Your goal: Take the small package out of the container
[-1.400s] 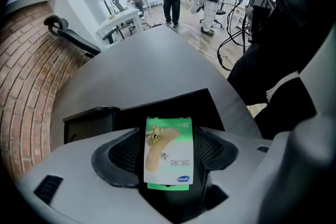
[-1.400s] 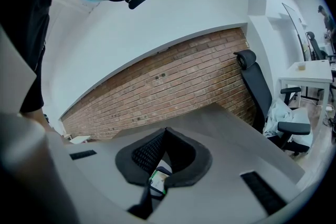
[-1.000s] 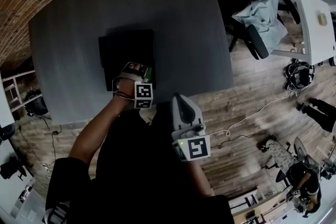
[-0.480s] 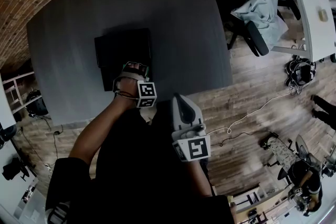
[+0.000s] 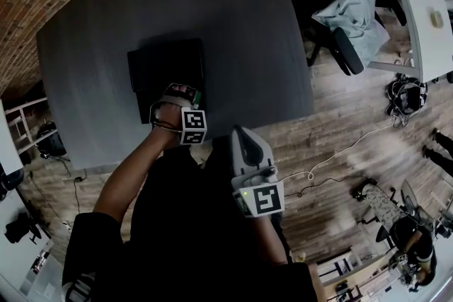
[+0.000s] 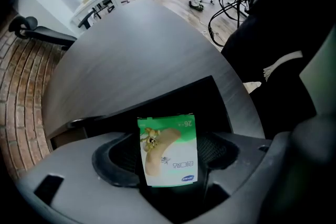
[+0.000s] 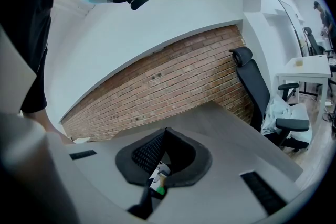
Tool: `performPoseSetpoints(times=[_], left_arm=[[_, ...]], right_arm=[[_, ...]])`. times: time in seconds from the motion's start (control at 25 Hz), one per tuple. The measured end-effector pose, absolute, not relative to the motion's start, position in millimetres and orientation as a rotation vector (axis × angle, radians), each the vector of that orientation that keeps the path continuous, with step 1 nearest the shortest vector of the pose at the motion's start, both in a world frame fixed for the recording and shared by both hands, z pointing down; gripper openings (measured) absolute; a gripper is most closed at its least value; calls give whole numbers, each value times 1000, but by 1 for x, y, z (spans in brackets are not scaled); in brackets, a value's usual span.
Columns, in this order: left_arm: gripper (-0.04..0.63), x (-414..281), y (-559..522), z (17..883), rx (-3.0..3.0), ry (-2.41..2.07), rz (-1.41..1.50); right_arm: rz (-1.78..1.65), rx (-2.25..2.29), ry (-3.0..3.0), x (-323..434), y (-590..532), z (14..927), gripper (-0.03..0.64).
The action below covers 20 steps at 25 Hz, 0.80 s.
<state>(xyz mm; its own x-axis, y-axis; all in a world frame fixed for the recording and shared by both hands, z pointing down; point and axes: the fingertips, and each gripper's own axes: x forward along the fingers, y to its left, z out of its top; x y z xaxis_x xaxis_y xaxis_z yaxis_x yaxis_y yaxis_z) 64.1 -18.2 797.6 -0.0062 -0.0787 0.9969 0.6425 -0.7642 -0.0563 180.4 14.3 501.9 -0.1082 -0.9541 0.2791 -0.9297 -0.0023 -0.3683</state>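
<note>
The left tongs (image 5: 181,91) are closed on the small green-and-white flat paper package (image 6: 167,150), which stands upright between the two pads with its top edge free above them. The package sits over the 5 o'clock corner of the shallow black rectangular container (image 5: 152,71) on the dark grey surface (image 5: 226,10), so it looks lifted but not yet clear of the near rim. The right tongs (image 7: 160,157) hang at about 4 o'clock from the left ones, off the surface's edge near the person's body, their pads pressed together with nothing gripped. A small white and green sliver shows low between them, and I cannot tell what it is. The main risk is the package itself, which is thin and slick-looking and is pinched across only part of its face. A quick pull toward 6 o'clock could let it pivot or slide out and drop back into the container. A low exit path could catch its bottom edge on the rim and peel it from the pads. The container looks light and nothing steadies it, so a snag might also drag it toward the surface's edge.
</note>
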Motion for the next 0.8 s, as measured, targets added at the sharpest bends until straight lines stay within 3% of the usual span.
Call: performPoseSetpoints(times=[0.8], left_arm=[[336,44,-27,781,-1899,-456,-1849]], right_arm=[[-685,-1978,2269,165,1,500,23]])
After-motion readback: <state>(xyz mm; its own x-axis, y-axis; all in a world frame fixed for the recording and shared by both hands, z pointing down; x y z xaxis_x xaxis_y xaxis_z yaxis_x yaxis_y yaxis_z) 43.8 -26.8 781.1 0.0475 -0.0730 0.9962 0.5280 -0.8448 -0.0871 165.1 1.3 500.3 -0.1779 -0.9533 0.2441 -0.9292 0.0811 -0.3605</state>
